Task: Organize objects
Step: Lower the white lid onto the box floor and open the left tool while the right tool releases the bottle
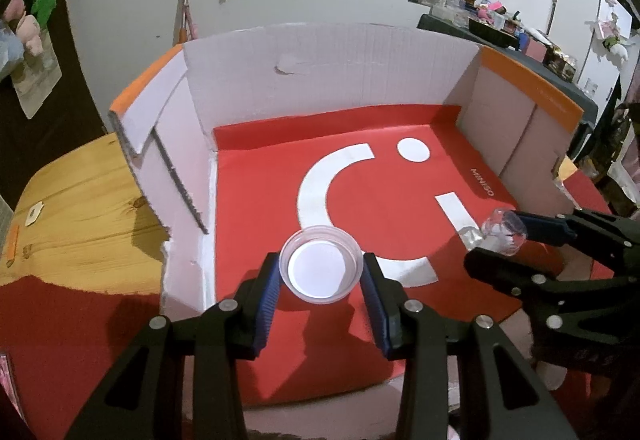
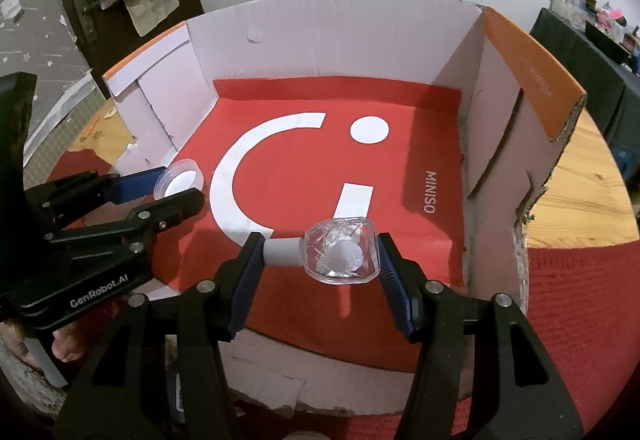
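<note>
Two black handheld grippers with blue finger pads reach down into an open white cardboard box whose floor is covered by a red sheet printed with a white smiling-face logo. The left gripper holds a small, round, clear plastic dish with a white base between its pads, which press on opposite sides of the rim; the dish sits over the red sheet near the box's front left. The right gripper clamps a clear faceted glass bottle with a short white neck lengthwise, one pad on the neck end and the other on the bottle's base. The bottle lies sideways above the red sheet, near the front edge on the right side. The box stands on a light wooden tabletop partly covered by a red cloth.
</note>
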`<action>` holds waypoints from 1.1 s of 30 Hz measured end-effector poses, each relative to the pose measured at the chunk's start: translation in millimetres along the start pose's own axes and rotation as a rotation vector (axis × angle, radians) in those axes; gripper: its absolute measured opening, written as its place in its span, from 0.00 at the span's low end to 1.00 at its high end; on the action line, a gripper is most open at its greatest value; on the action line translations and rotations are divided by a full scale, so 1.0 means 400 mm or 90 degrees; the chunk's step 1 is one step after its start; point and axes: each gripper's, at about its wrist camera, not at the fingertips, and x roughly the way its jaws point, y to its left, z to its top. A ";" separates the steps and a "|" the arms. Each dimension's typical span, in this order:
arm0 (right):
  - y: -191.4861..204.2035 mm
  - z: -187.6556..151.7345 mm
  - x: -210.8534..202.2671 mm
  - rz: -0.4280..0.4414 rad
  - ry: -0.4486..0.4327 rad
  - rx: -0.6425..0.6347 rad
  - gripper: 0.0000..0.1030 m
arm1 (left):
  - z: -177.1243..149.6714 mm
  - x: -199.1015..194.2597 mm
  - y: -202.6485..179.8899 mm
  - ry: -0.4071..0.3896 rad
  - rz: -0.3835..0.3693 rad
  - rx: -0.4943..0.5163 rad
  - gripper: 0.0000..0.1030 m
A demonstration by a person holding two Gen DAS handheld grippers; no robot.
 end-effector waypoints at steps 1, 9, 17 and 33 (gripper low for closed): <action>-0.001 0.000 0.001 0.000 0.001 0.000 0.53 | 0.001 0.002 -0.003 0.001 0.001 0.002 0.41; -0.004 0.001 0.016 -0.004 0.013 -0.004 0.53 | 0.001 0.038 -0.009 0.026 -0.014 0.001 0.41; -0.006 -0.001 0.027 -0.010 0.016 -0.009 0.53 | -0.002 0.046 -0.005 0.028 -0.018 -0.003 0.41; -0.002 -0.004 0.032 -0.017 0.009 -0.015 0.53 | -0.004 0.047 -0.007 0.027 -0.016 -0.003 0.42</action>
